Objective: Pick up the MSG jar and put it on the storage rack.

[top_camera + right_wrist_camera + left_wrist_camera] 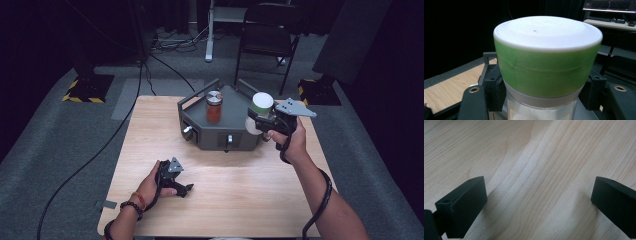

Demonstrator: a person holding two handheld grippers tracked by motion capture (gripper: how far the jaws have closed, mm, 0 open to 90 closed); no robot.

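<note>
My right gripper (257,122) is shut on a clear jar (262,103) with a white lid and a green band, held upright over the right corner of a dark grey railed tray (234,116). In the right gripper view the jar (547,62) is close up, with the gripper (541,102) and its black jaws clamped on either side just under the lid. A second jar (214,106), with red contents and a metal lid, stands on the tray. My left gripper (182,189) rests on the wooden table (225,180) at the lower left, open, with bare wood (536,157) between its jaws (539,202).
The tray sits at the back middle of the table. Behind the table are a folding chair (267,35), floor cables (170,42) and two yellow-and-black striped stand bases (82,92). A monitor (610,5) shows beyond the jar.
</note>
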